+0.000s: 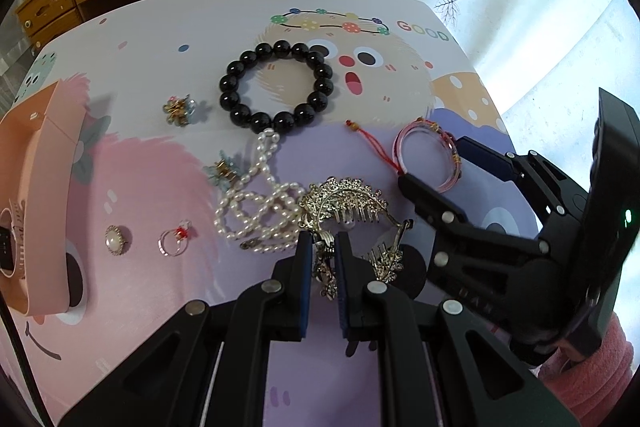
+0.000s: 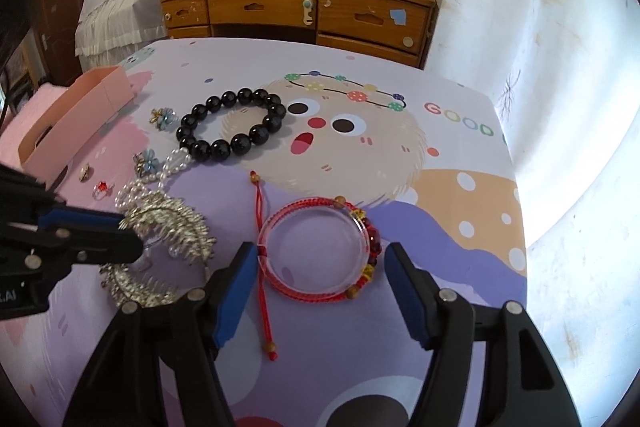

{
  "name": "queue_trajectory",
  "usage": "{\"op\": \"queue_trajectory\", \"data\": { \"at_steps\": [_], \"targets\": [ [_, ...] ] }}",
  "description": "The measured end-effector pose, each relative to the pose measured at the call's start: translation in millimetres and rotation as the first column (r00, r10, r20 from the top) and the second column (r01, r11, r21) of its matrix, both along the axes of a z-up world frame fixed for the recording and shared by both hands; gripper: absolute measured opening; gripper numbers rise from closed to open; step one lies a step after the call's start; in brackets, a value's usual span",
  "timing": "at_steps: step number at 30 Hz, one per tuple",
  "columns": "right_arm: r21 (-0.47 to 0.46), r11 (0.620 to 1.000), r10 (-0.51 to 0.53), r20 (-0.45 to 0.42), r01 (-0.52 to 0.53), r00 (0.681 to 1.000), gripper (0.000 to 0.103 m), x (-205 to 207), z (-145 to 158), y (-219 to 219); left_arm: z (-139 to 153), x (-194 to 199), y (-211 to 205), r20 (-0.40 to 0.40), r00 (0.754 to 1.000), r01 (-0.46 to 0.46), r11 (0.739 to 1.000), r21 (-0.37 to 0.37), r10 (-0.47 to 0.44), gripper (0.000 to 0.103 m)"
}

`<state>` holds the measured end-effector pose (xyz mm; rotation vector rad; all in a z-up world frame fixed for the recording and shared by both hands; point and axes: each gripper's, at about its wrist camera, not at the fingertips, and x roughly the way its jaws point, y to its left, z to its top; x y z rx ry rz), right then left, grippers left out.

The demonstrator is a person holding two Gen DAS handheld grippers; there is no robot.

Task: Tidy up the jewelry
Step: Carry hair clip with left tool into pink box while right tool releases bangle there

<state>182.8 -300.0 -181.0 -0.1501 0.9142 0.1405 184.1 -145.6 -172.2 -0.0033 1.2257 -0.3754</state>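
Clenched on a silver rhinestone hairpiece, the left gripper has its blue pads pressed against the ornament's lower part at the bottom centre of the left wrist view. The rest of that silver hair comb fans out just beyond the tips toward 12 o'clock, touching a tangled pearl necklace at 10 o'clock. The right gripper stands released, its jaws spread to either side of a red bracelet that lies flat on the tablecloth; the pads do not press on it. No earlier picture shows whether the jaws were moving. A red cord with a wooden bead trails from the bracelet toward 6 o'clock, next to the left pad.

Farther out in the left wrist view, a black bead bracelet lies at 12 o'clock, touching the top of the pearls. Two small flower brooches sit to its left: one at 10 o'clock, one beside the pearls. A pearl-faced ring and a thin ring with a red stone rest at 9 o'clock. A pink box stands open at the left edge, with a pink watch inside. A wooden dresser stands beyond the table.
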Motion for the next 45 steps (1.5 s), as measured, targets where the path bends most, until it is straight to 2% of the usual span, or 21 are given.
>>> {"op": "queue_trajectory", "data": {
  "at_steps": [18, 26, 34, 37, 42, 45],
  "targets": [
    [0.029, 0.993, -0.116, -0.041, 0.117, 0.992, 0.063, -2.1, 4.9, 13.8, 15.3, -14.9, 41.1, 0.015, 1.0, -0.004, 0.998, -0.061, 0.005, 0.009],
    [0.031, 0.986, -0.161, -0.041, 0.162, 0.986, 0.063, -17.5, 22.1, 58.4, 28.6, -32.4, 87.8, 0.03, 0.999, 0.037, 0.995, -0.095, -0.035, 0.009],
    [0.167, 0.959, -0.229, -0.02, 0.23, 0.973, 0.063, -31.2, 49.9, 111.8, 51.2, -42.5, 154.9, 0.064, 0.995, 0.08, 0.993, -0.086, -0.075, 0.009],
    [0.212, 0.95, -0.231, -0.015, 0.229, 0.973, 0.063, -30.7, 56.4, 135.6, 58.4, -43.4, 176.4, 0.084, 0.993, 0.093, 0.994, -0.054, -0.088, 0.009],
    [0.246, 0.948, -0.209, -0.003, 0.203, 0.978, 0.063, -27.9, 62.4, 176.3, 70.6, -40.9, 217.6, 0.086, 0.993, 0.088, 0.991, -0.099, -0.08, 0.009],
    [0.263, 0.948, -0.189, 0.014, 0.179, 0.982, 0.063, -24.3, 65.1, 202.8, 78.0, -37.6, 240.9, 0.113, 0.991, 0.085, 0.991, -0.099, -0.074, 0.009]
  ]
}}
